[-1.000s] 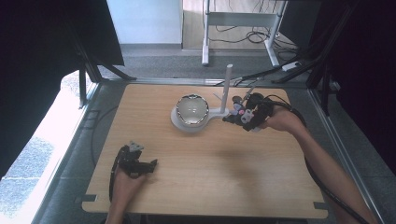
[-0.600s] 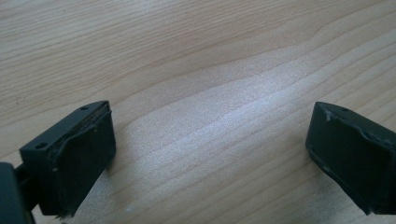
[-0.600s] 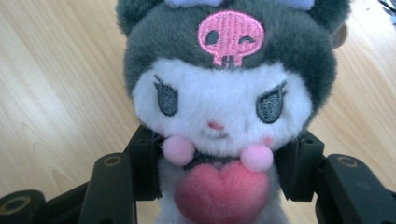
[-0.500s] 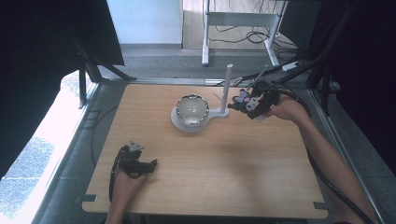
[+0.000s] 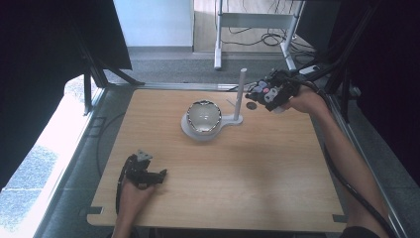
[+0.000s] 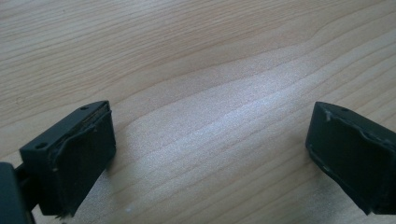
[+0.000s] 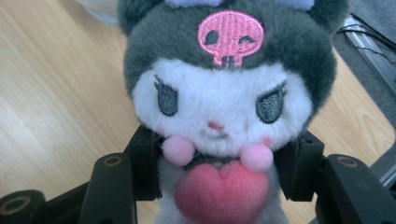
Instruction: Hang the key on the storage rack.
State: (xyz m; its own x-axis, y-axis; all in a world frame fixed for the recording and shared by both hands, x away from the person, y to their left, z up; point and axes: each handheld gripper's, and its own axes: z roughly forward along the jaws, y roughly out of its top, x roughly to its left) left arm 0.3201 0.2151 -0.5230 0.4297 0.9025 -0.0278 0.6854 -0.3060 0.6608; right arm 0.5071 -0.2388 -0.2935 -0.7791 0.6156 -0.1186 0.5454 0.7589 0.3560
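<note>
A plush toy (image 7: 219, 93) with a dark grey hood, a pink skull badge, a white face and a pink heart sits squeezed between the jaws of my right gripper (image 7: 219, 182). From above, that gripper (image 5: 261, 91) holds the plush toy (image 5: 265, 90) in the air at the far right of the table, just right of a white upright post (image 5: 242, 94). The post stands on a white base that carries a shiny bowl (image 5: 203, 115). My left gripper (image 5: 159, 174) rests near the table's front left, open, its black fingers (image 6: 74, 149) spread over bare wood.
The wooden table (image 5: 247, 168) has a metal frame around it. A small dark disc (image 5: 251, 105) lies on the wood under the right gripper. Cables trail from both grippers. A white desk frame (image 5: 250, 20) stands on the floor beyond the table.
My right gripper has carried the plush toy farther back and slightly right, away from the post's base. The left gripper has stayed put.
</note>
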